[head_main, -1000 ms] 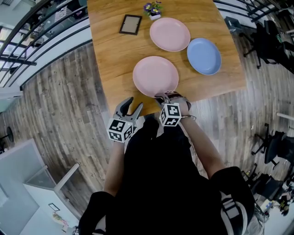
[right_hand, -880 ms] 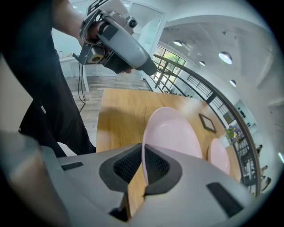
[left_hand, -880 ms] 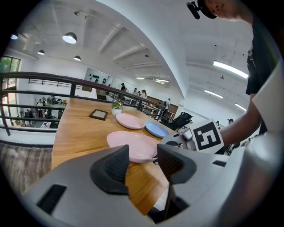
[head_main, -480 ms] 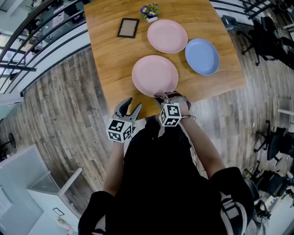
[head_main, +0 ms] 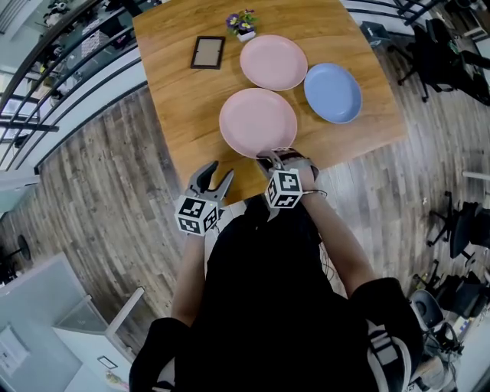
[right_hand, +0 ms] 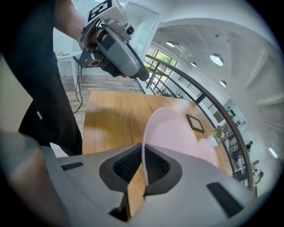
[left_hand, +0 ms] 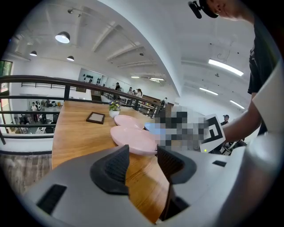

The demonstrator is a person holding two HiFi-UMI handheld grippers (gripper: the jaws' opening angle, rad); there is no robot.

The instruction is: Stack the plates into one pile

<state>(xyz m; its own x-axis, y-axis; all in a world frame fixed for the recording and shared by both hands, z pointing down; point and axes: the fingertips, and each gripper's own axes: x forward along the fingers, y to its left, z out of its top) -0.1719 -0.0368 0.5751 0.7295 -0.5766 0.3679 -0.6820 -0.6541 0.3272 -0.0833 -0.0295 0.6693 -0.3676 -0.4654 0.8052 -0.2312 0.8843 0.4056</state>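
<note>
I have a wooden bench standing on a grey plank floor. Toward its far edge a dark picture frame lies flat. A small pot of purple flowers stands near it, not touching. A black railing runs along the left, and dark office chairs stand on the right.

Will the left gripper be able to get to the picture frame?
Probably yes. The left gripper is open and empty, and only bare table lies between it and the frame.
</note>
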